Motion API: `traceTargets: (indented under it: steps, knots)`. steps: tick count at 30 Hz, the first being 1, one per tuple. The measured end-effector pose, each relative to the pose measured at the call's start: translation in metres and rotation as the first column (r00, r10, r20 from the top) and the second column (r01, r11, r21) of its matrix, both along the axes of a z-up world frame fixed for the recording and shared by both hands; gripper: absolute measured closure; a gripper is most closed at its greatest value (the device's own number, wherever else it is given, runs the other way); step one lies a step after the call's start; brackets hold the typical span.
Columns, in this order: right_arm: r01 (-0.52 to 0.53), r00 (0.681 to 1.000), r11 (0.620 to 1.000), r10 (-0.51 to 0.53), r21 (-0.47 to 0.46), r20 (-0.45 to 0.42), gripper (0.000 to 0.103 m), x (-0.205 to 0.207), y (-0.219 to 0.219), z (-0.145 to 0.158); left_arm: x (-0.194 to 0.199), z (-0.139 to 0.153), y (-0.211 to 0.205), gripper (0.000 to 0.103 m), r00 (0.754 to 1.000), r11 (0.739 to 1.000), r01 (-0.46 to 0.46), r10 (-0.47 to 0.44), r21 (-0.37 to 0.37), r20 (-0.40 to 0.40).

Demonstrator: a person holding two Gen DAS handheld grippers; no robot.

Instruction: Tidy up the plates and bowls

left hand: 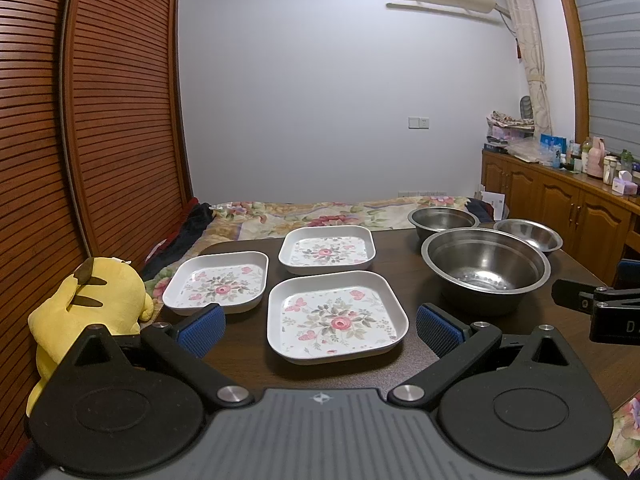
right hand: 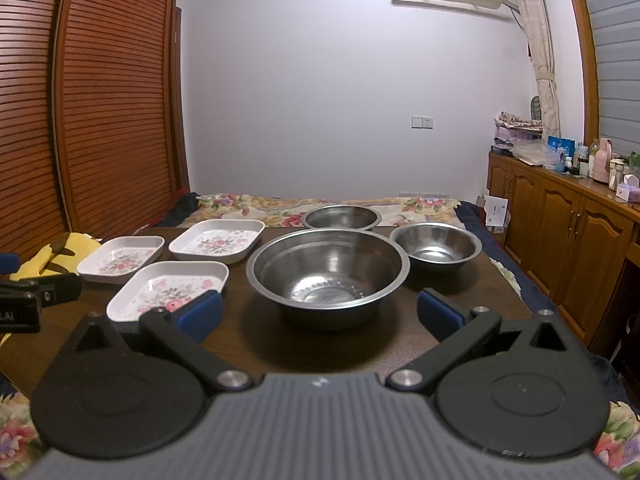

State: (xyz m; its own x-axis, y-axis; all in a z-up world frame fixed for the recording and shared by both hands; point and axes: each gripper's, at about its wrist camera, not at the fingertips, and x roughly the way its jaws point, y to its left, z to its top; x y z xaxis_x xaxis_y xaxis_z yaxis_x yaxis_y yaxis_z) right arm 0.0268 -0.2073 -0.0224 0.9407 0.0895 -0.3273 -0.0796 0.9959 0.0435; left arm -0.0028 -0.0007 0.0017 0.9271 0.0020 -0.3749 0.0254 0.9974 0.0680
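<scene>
Three square white plates with flower prints lie on the dark table point(left hand: 400, 240): a near plate point(left hand: 337, 316), a left plate point(left hand: 218, 282) and a far plate point(left hand: 327, 249). Three steel bowls stand to their right: a large bowl point(right hand: 327, 272), a small right bowl point(right hand: 436, 246) and a far bowl point(right hand: 341, 216). My left gripper point(left hand: 320, 330) is open, its blue pads either side of the near plate and short of it. My right gripper point(right hand: 320, 314) is open in front of the large bowl, holding nothing.
A yellow plush toy point(left hand: 86, 312) sits at the table's left edge. A bed with a floral quilt point(left hand: 320, 212) lies beyond the table. Wooden cabinets point(right hand: 560, 232) with bottles line the right wall, slatted wardrobe doors point(left hand: 100, 120) the left.
</scene>
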Motion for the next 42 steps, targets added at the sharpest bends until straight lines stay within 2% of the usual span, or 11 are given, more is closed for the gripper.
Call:
traceTargets:
  steps: [27, 42]
  knots:
    - [-0.002, 1.000, 1.000, 0.002, -0.002, -0.002, 0.000, 0.001, 0.000, -0.001, 0.003, -0.001, 0.001, 0.000, 1.000, 1.000, -0.002, 0.002, -0.003, -0.011]
    - [-0.035, 0.999, 0.999, 0.035, -0.033, -0.010, 0.000, 0.013, 0.009, -0.006, 0.031, -0.030, 0.021, 0.000, 0.991, 0.999, -0.019, 0.015, -0.030, -0.132]
